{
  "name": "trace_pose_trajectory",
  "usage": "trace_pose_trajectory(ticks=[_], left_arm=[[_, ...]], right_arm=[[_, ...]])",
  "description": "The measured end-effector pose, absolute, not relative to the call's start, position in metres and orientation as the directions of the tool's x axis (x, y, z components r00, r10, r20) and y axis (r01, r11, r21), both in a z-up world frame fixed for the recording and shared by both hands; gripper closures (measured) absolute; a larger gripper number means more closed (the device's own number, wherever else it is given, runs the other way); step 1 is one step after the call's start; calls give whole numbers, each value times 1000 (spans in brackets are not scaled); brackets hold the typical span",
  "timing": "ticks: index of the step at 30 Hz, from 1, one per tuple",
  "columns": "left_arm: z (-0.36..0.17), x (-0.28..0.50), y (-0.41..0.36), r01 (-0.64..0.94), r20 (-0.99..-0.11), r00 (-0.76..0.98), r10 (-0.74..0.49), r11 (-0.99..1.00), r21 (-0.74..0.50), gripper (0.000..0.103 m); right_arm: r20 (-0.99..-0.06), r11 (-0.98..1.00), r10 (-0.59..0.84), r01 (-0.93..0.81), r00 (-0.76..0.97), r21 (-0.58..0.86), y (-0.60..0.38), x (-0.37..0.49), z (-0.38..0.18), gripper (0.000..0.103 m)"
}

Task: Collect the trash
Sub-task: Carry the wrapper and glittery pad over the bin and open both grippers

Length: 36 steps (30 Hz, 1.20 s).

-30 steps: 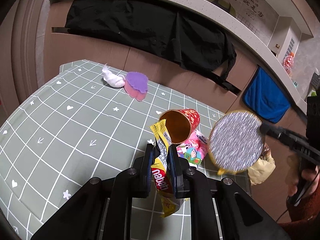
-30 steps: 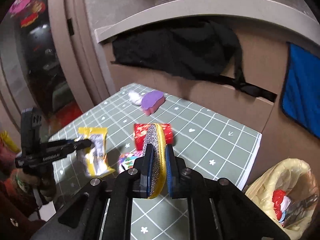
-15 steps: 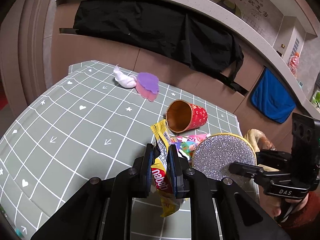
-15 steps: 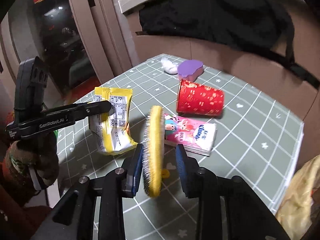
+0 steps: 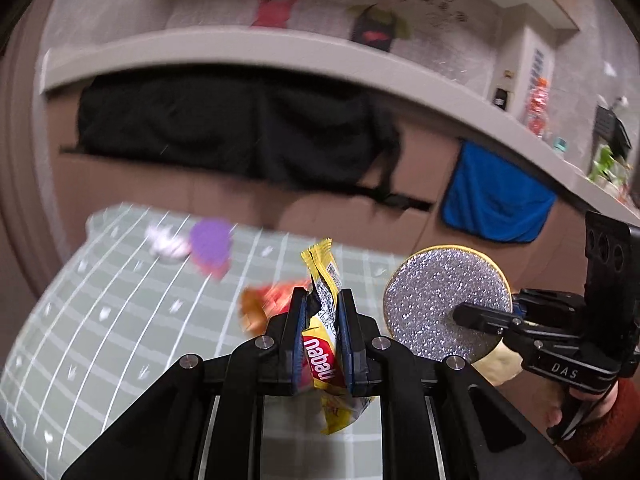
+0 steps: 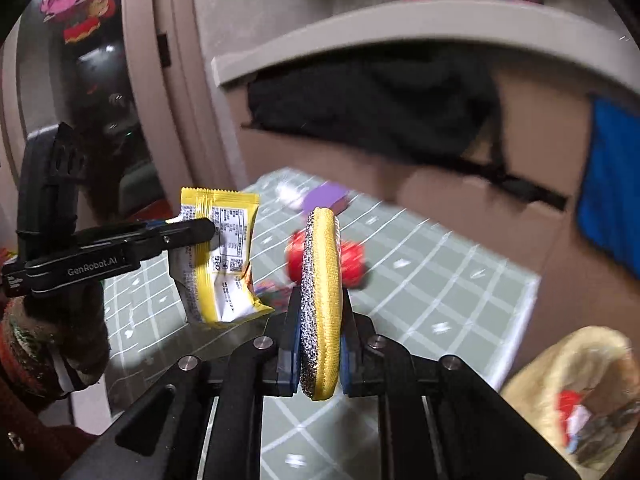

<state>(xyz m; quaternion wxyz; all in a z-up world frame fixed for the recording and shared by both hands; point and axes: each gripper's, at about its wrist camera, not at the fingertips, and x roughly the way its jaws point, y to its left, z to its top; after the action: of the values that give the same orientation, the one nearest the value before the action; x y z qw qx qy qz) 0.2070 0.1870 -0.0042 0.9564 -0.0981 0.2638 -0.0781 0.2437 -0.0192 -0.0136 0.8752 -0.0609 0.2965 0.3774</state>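
Two black handheld grippers, red knit sleeves
Left gripper (image 5: 322, 332): black linkage, silver screws, blue-lined jaws, "GenRobot.AI" marking. Right gripper (image 6: 320, 334): same build, "DAS" print, black cable, bare fingers (image 5: 560, 416) under it.

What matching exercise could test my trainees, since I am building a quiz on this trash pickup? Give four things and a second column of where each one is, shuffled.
Things:
1. yellow wrapper
2. glitter disc
3. red cup
4. trash bag

Places:
A. lying on the checked table
B. clamped in the right gripper
C. beside the table, off its right edge
D. clamped in the left gripper

Pairs: 1-D, 2-B, 3-A, 4-C
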Motion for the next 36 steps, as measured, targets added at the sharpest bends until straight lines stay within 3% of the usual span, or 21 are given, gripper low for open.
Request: trace_pose_trajectory(ticks=[9,19,36], left_arm=[[46,240,86,226,-398,878,-266,963,-144,87],[67,270,-15,374,-343,851,-398,917,-134,87],[32,306,-99,476,-435,752,-494,865,-160,87]], right_arm=[[-467,806,545,-588,696,63,-113,254,34,90],[-396,914,389,-404,832,50,-216,260,66,89],[-452,965,263,-242,852,105,-284,272,27,88]])
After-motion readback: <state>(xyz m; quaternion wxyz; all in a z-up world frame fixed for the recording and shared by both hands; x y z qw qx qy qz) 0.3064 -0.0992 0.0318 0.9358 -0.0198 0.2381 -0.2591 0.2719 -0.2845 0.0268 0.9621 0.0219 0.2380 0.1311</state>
